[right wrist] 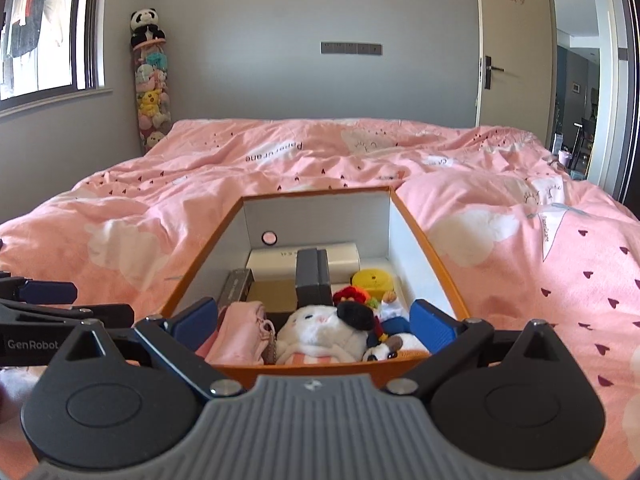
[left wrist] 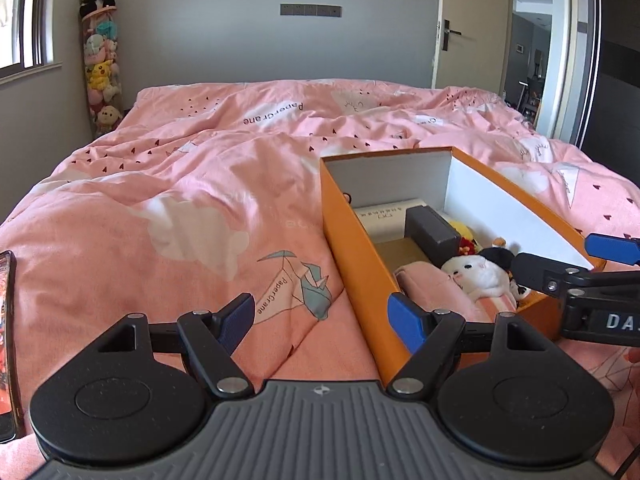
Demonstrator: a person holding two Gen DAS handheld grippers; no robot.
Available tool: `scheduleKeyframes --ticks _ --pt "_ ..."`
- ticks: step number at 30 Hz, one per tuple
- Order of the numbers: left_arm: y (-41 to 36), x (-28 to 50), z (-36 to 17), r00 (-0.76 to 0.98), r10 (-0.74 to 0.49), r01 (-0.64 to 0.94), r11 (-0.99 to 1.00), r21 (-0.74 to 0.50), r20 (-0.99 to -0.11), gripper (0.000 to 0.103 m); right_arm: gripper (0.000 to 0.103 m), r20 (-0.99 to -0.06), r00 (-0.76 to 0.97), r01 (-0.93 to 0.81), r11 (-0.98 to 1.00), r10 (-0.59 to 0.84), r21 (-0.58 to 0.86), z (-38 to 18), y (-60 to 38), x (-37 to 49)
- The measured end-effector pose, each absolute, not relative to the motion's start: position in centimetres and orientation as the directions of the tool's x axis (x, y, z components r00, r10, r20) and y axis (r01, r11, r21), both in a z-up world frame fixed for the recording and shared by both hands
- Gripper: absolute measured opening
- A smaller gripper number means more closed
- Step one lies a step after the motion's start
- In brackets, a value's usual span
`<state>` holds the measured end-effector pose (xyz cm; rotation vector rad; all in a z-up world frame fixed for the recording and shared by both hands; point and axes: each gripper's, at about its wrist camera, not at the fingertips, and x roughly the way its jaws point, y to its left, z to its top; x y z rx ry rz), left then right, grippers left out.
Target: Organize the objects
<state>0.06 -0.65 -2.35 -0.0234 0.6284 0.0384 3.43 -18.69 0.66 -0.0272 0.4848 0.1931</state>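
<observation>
The left gripper (left wrist: pixel 322 318) stands with its blue-padded fingers (left wrist: pixel 405 320) wide apart and holds nothing; it hangs low over the pink printed duvet (left wrist: pixel 168 208), and its right finger lies at the near left corner of the orange cardboard shoebox (left wrist: pixel 352 248). The right gripper (right wrist: pixel 316 320) is spread just as wide and is also empty. Its two blue pads (right wrist: pixel 430 326) sit over the near end of the same box (right wrist: pixel 436 264), one near each long wall, with the contents showing between them.

The box lies open on the duvet, towards the right side of the bed and close to its near edge, its long walls running away from the cameras. At its near end lie a folded pink cloth pouch (right wrist: pixel 240 332) by the left wall, a white plush animal with a black ear (right wrist: pixel 320 330) in the middle, and small dolls in red, blue and white (right wrist: pixel 384 316) by the right wall. Behind them stands a dark grey rectangular case (right wrist: pixel 314 280), with a yellow round plush (right wrist: pixel 372 282) to its right and a slim dark box (right wrist: pixel 236 288) leaning on the left wall. A white oblong carton (right wrist: pixel 276 258) lies against the far wall.

In the far left corner of the room, past the bed, stands a clear tall tube stuffed with soft toys (right wrist: pixel 152 100), with a plush panda (right wrist: pixel 146 26) on top.
</observation>
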Motion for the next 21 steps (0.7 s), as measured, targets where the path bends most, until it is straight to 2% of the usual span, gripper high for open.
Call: scheduleKeyframes --ticks 5,21 --pt "-0.63 0.28 -2.56 0.798 0.034 -0.046 0.999 -0.005 -0.602 0.089 0.102 -0.503 0.846 -0.187 0.982 0.177 0.032 -0.14 -18.66 3.95" --pt "-0.61 0.7 -2.99 0.766 0.061 -0.068 0.998 0.013 -0.641 0.089 0.102 -0.513 0.841 -0.186 0.982 0.17 0.021 -0.34 -18.56 4.08"
